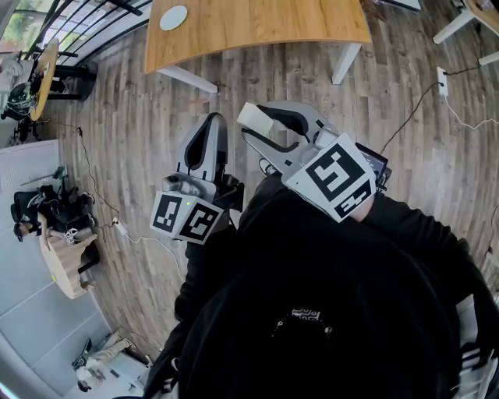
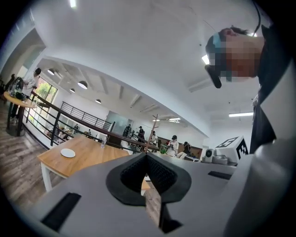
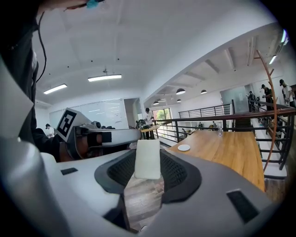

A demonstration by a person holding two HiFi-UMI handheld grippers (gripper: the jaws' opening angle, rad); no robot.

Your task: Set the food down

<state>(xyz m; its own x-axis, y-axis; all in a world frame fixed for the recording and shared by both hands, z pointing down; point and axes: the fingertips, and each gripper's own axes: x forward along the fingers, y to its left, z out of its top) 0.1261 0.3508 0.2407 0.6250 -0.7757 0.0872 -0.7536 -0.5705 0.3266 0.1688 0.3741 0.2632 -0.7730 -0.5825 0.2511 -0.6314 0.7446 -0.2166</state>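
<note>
My right gripper (image 3: 147, 162) is shut on a flat white rectangular piece of food (image 3: 147, 159), which stands up between its pads. In the head view that gripper (image 1: 249, 125) is held in the air over the wooden floor, well short of the wooden table (image 1: 257, 31), with the white food piece (image 1: 256, 118) at its tip. My left gripper (image 1: 212, 121) hangs beside it to the left. Its jaws (image 2: 146, 156) are shut with nothing between them. A white plate (image 1: 173, 17) lies on the table's left part, also seen as the plate (image 3: 184, 147) and the plate (image 2: 68, 152).
The table has white legs (image 1: 345, 62). A cable and power strip (image 1: 441, 80) lie on the floor at the right. A railing (image 3: 217, 121) runs behind the table. A small stand with clutter (image 1: 66, 253) is at the left. Several people stand in the far background.
</note>
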